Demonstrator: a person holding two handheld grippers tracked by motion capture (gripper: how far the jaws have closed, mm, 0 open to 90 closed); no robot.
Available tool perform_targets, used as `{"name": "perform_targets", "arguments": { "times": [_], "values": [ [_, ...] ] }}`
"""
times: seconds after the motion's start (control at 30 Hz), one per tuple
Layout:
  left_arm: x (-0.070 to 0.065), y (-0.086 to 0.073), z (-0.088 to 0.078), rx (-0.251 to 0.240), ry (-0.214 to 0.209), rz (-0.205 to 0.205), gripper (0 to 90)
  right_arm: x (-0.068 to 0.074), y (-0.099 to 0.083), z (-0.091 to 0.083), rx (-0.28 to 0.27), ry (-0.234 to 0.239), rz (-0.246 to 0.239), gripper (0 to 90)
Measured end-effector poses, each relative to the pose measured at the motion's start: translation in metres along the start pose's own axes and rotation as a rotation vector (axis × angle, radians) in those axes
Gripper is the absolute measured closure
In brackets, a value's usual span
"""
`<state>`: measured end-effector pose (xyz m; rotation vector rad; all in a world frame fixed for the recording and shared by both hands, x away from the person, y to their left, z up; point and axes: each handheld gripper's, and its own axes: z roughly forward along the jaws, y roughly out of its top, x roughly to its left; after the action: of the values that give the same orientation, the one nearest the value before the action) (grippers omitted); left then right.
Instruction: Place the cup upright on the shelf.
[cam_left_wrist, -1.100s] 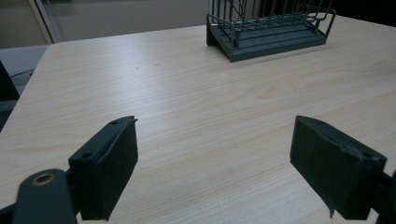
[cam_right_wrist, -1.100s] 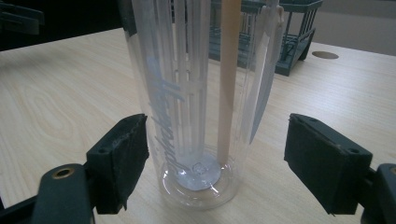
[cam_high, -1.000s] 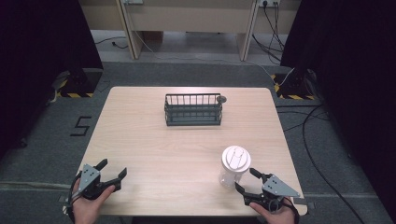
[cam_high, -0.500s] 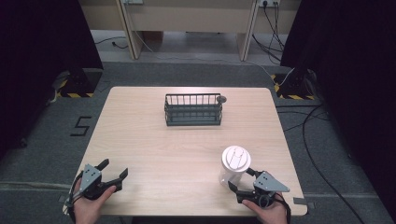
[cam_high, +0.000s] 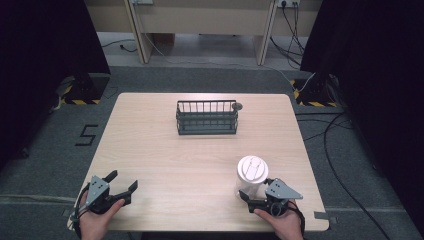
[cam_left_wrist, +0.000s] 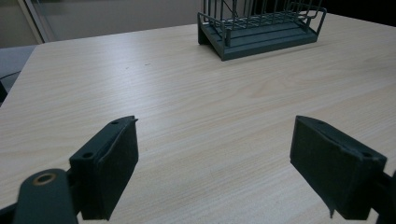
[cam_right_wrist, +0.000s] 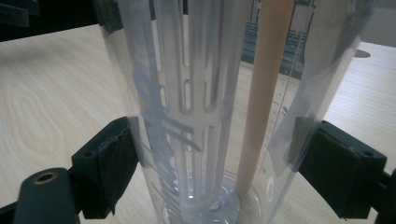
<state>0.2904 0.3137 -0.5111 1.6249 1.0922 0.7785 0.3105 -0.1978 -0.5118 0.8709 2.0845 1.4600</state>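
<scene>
Counting one jug (cam_high: 251, 175), one rack (cam_high: 207, 117), two grippers

A light wooden table (cam_high: 165, 150) is bearing a dark wire basket (cam_high: 207, 117) standing toward its far middle. A clear plastic tumbler with a white lid (cam_high: 251, 175) is standing upright near the front right edge, well apart from the basket, sitting between the jaws of the right gripper (cam_high: 251, 200). The left gripper (cam_high: 122, 182) is resting at the front left corner.

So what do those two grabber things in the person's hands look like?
Each tool, left and right, is dark grey-black with two chunky, blocky fingers and a grey three-cornered plate on top. A black cable trails from the left one.
</scene>
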Motion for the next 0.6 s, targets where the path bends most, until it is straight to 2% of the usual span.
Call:
{"name": "perform_targets", "arguments": {
  "times": [0.6],
  "values": [
    [-0.0009,0.0005,0.0000,-0.001,-0.005,0.007,15.0,0.0009,0.0031,0.0058,-0.005,0.012,-0.017,18.3]
  ]
}}
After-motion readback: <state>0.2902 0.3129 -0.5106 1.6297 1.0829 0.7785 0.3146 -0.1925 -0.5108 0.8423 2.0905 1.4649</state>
